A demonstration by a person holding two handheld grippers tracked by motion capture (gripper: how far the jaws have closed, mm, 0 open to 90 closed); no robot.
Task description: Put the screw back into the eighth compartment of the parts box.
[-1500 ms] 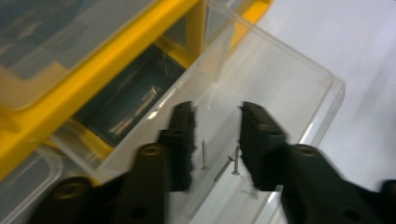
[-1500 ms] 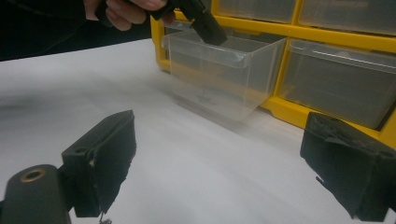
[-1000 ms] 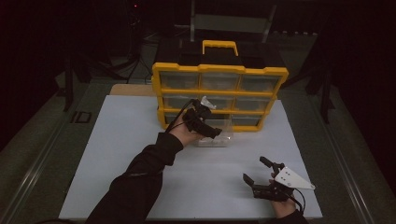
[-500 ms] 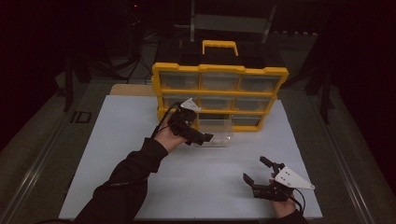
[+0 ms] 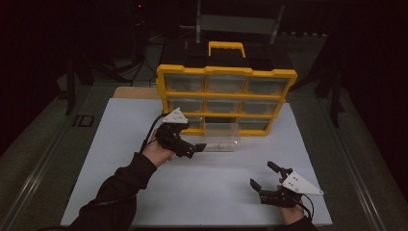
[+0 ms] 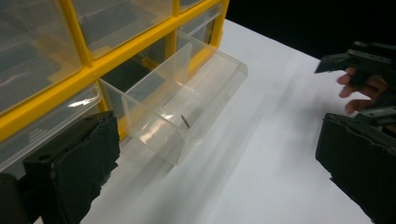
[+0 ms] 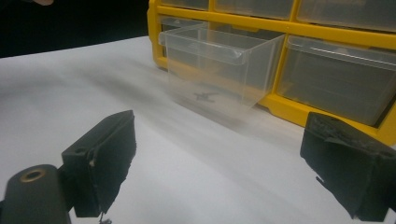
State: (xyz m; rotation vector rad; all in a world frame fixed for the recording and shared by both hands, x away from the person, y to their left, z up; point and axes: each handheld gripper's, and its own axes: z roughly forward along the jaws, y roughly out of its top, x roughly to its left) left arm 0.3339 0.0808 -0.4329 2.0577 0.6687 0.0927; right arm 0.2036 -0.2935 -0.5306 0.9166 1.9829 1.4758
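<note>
The clear drawer (image 5: pixel 221 142) is sticking out of the bottom row of the yellow box (image 5: pixel 226 98), resting on the white table (image 5: pixel 120 144), and the left gripper (image 5: pixel 195 148), just beside it, is gaping wide with nothing in it. I think the pulling-out step is done, so next someone needs to reach in for the little dark piece (image 6: pixel 185 121) lying inside. The right gripper (image 5: pixel 267 180) is waiting wide and empty near the front edge, and that little piece is too small and blurry to tell what it is.

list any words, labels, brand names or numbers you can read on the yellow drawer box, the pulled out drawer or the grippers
None can be read.
Yellow organiser: no lettering shows on its frame or handle.
Clear drawer pulled out at the bottom row: plain, no label; a small dark screw-like piece lies inside.
Left gripper and right gripper: grey plates and black jaws carry no legible marks.
White table sheet: blank.
</note>
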